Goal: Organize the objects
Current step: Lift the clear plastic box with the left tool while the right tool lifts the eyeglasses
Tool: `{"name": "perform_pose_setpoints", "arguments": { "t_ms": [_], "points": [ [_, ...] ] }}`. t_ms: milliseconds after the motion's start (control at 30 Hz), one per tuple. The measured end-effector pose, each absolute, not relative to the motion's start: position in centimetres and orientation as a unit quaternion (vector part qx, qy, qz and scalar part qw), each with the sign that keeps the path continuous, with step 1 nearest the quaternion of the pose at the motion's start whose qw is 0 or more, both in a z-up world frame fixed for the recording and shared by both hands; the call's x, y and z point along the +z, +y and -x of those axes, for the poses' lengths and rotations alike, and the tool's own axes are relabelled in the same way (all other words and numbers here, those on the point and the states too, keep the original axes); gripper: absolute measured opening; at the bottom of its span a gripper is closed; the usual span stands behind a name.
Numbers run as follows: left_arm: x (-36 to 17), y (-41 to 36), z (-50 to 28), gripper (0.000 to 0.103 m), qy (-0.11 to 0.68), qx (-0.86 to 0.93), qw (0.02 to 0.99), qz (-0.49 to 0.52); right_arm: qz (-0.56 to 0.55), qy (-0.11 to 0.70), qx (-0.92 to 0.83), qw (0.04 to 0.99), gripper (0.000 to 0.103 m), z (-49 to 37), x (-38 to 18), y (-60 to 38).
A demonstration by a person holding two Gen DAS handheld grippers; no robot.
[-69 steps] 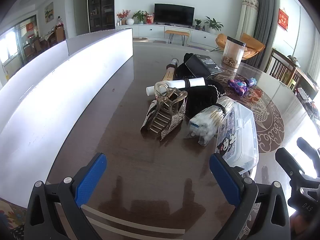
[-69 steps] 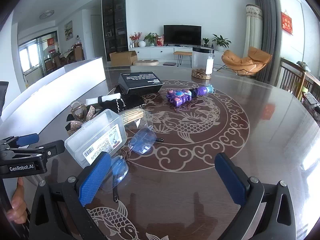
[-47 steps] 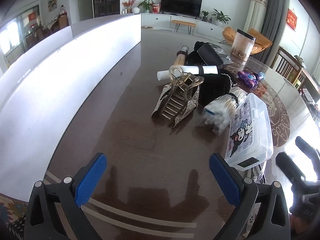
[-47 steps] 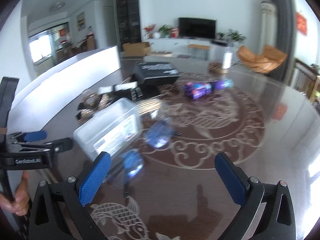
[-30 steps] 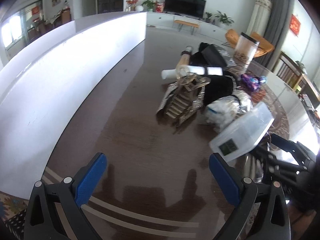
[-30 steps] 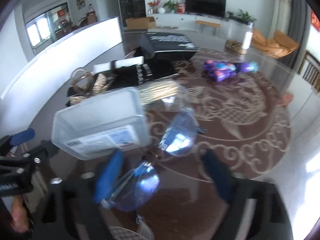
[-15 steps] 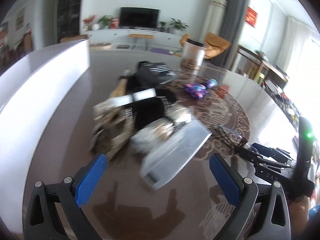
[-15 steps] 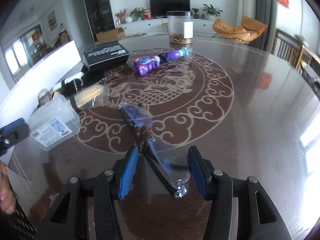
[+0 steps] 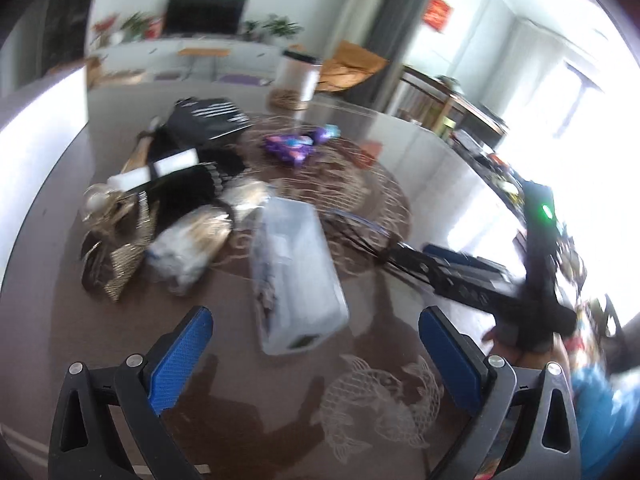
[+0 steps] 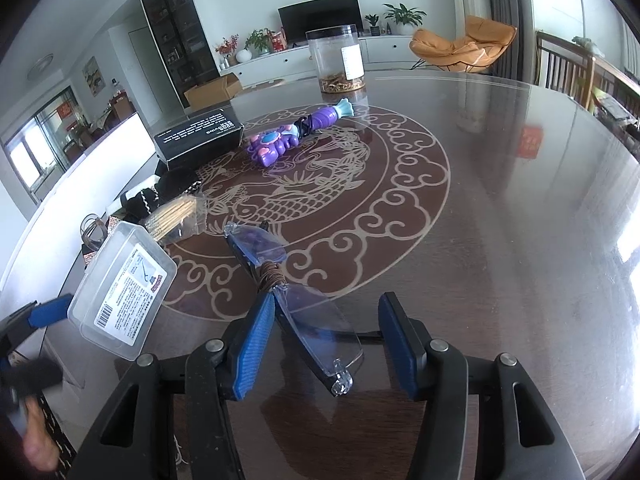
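Observation:
A pair of clear blue-tinted glasses (image 10: 256, 244) with a brown cord at the bridge lies on the dark patterned table (image 10: 520, 240). My right gripper (image 10: 326, 304) straddles the near lens. Its jaws are opening: the left pad sits by the bridge and the right pad stands off the lens. In the blurred left wrist view, the left gripper (image 9: 314, 316) is open and holds nothing. A clear plastic box (image 9: 296, 272) lies just ahead of it, with its near end between the fingers but touching neither. The same box (image 10: 120, 292) shows its label at the left.
Clustered at the left are a bag of wooden sticks (image 10: 176, 216), a black pouch (image 10: 168, 192), a hair claw (image 10: 94, 228) and a black carton (image 10: 200, 136). A purple toy (image 10: 288, 136) and a clear jar (image 10: 338, 60) stand farther back.
The right gripper came down over the glasses and its jaws narrowed around the near lens. The left view swung right, bringing the clear box to its centre.

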State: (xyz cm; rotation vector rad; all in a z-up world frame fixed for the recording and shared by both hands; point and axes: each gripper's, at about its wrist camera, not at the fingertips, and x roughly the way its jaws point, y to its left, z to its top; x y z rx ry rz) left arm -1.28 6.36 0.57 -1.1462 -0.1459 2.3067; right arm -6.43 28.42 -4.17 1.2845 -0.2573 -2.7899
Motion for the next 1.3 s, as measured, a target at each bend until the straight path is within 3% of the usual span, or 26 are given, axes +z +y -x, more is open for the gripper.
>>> {"name": "perform_pose_setpoints", "arguments": {
  "t_ms": [200,267,333,433,533,667,833,867,933,1000,1300],
  "points": [
    [-0.1,8.5,4.8,0.103,-0.017,0.870,0.181,0.459,-0.419,-0.072,-0.904,0.032,0.062,6.7,-4.3,27.9],
    [-1.0,6.4,5.3,0.103,-0.064,0.859,0.170,0.479,-0.419,-0.073,-0.904,0.033,0.062,6.7,-4.3,27.9],
    [-2.1,3.4,5.6,0.085,-0.146,0.846,0.166,0.485,-0.419,-0.075,-0.904,0.034,0.062,6.7,-4.3,27.8],
    [-2.8,-0.4,5.0,0.081,-0.211,0.836,0.152,0.484,-0.420,-0.073,-0.904,0.033,0.062,6.7,-4.2,27.8],
    [-2.9,-2.7,3.9,0.081,-0.223,0.833,0.140,0.486,-0.421,-0.070,-0.904,0.033,0.063,6.7,-4.3,27.6],
    [-2.1,-3.1,3.1,0.081,-0.187,0.842,0.128,0.490,-0.421,-0.068,-0.904,0.036,0.065,6.8,-4.3,27.6],
    [0.0,1.6,3.5,0.082,-0.056,0.866,0.185,0.462,-0.423,-0.062,-0.904,0.034,0.066,6.8,-4.3,27.4],
    [0.2,2.8,3.8,0.085,-0.031,0.868,0.202,0.453,-0.423,-0.061,-0.904,0.034,0.066,6.9,-4.3,27.3],
    [-0.2,4.3,4.3,0.100,0.016,0.864,0.217,0.454,-0.423,-0.061,-0.904,0.034,0.066,6.9,-4.3,27.3],
    [-1.4,5.6,5.1,0.102,0.066,0.857,0.209,0.465,-0.423,-0.060,-0.904,0.033,0.066,6.9,-4.3,27.3],
    [-2.9,6.0,2.3,0.101,0.053,0.828,0.275,0.485,-0.424,-0.059,-0.903,0.034,0.067,6.9,-4.3,27.2]
  ]
}}
